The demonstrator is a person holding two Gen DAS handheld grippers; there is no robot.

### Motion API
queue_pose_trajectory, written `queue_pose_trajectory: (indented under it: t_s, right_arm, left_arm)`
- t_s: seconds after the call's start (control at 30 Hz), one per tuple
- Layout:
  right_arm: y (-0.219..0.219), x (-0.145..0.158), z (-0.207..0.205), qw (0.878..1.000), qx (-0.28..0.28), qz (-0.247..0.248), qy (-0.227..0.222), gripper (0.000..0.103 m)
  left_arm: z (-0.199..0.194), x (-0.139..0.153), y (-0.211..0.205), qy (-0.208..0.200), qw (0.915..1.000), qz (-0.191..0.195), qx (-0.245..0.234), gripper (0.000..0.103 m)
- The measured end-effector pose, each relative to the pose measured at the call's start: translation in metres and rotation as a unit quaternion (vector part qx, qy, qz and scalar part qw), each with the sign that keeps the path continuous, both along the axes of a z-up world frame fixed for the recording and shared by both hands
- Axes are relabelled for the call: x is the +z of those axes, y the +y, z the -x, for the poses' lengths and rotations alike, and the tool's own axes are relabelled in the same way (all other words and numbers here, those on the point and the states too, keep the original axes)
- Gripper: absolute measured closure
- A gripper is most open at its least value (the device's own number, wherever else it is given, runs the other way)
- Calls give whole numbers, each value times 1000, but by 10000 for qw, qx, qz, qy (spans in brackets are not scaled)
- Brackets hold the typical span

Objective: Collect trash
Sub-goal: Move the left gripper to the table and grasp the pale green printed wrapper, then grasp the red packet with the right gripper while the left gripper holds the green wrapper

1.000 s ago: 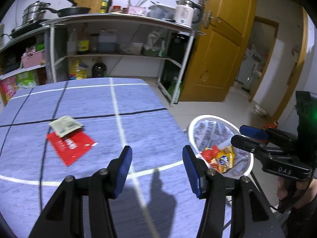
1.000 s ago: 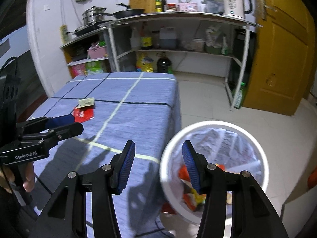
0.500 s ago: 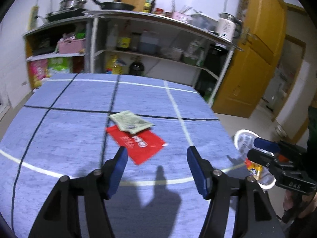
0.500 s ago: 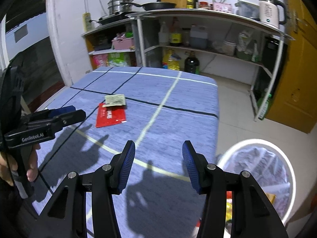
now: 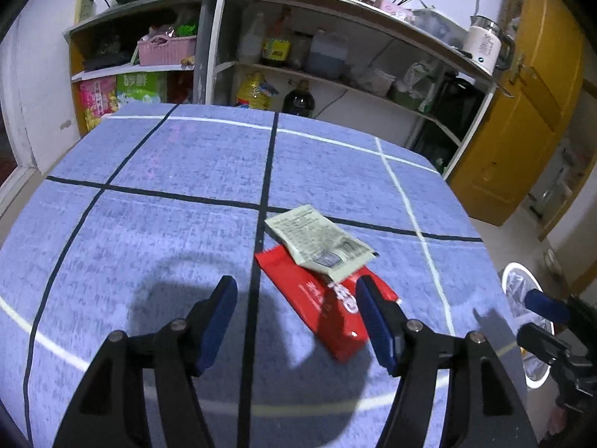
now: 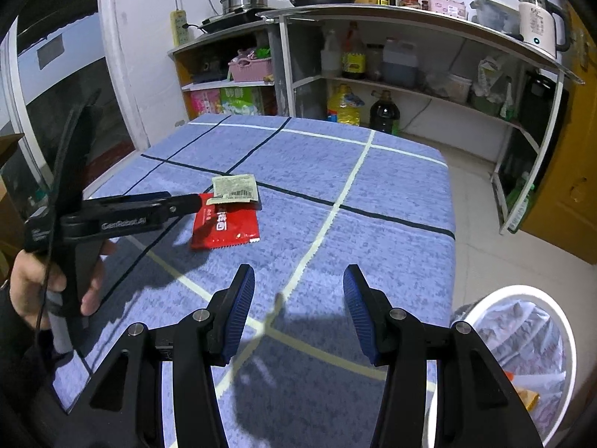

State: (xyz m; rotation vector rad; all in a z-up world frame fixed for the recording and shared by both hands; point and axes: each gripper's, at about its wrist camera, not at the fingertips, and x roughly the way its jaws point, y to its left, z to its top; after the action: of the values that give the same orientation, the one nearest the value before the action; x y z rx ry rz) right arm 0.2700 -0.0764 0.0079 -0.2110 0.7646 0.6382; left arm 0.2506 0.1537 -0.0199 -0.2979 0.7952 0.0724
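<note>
A red wrapper (image 5: 328, 306) lies flat on the blue checked tablecloth (image 5: 168, 231), and a pale green packet (image 5: 321, 240) rests across its far end. My left gripper (image 5: 295, 287) hovers at the wrapper's near left side, jaws opening, nothing pressed between the pads. In the right wrist view that left gripper (image 6: 186, 201) reaches in from the left, its tip over the edge of the red wrapper (image 6: 225, 226) and green packet (image 6: 235, 187). My right gripper (image 6: 298, 276) stands open and empty over the table's near right part. Part of it, the right gripper (image 5: 537, 321), shows in the left wrist view.
A white-rimmed bin (image 6: 522, 288) lined with a bag, with wrappers inside, stands on the floor beside the table's right edge, also the bin (image 5: 516, 272). Shelves (image 6: 410, 86) with bottles, pans and a kettle line the far wall. A yellow door (image 5: 522, 130) is at the right. A hand (image 6: 26, 283) holds the left gripper.
Both grippers swung left from the bin to over the table. The left one came up close to the red wrapper and green packet, and its jaws widened. The right jaws kept their width.
</note>
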Motion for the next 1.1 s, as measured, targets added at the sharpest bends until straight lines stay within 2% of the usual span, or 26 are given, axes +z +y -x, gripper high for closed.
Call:
queue_pose_trajectory:
  t_s: [0.13, 0.33, 0.5, 0.63, 0.77, 0.83, 0.97, 1.0, 1.1]
  right_arm:
    - [-1, 0, -6, 10000, -78, -21, 29, 52]
    - [0, -1, -7, 9999, -100, 1, 20, 52]
    - [-1, -2, -8, 9999, -103, 4, 42, 52]
    - [-6, -4, -10, 9999, -137, 33, 61, 52]
    - [-13, -7, -13, 9997, -213, 37, 113, 52]
    - [-15, -7, -14, 9996, -245, 33, 119, 52]
    - [-17, -6, -14, 9994, -301, 13, 155, 52]
    - [-17, -6, -13, 9994, -303, 13, 154, 52]
    - [-19, -4, -10, 9993, -339, 20, 133, 52]
  left_arm:
    - [-6, -6, 2, 102, 9999, -108, 27, 35]
    - [-14, 7, -1, -132, 9999, 23, -103, 34]
    - [-44, 1, -8, 70, 9999, -49, -138, 33]
    - [-62, -8, -23, 277, 9988, -303, -279, 33]
    - [-69, -14, -41, 440, 9948, -852, -356, 32]
    - [-69, -14, -42, 452, 9939, -944, -349, 39]
    - [-64, -11, -39, 301, 9955, -776, -460, 60]
    - [-62, -9, -39, 231, 9958, -743, -477, 68]
    - [-51, -2, -37, 24, 9960, -683, -579, 71]
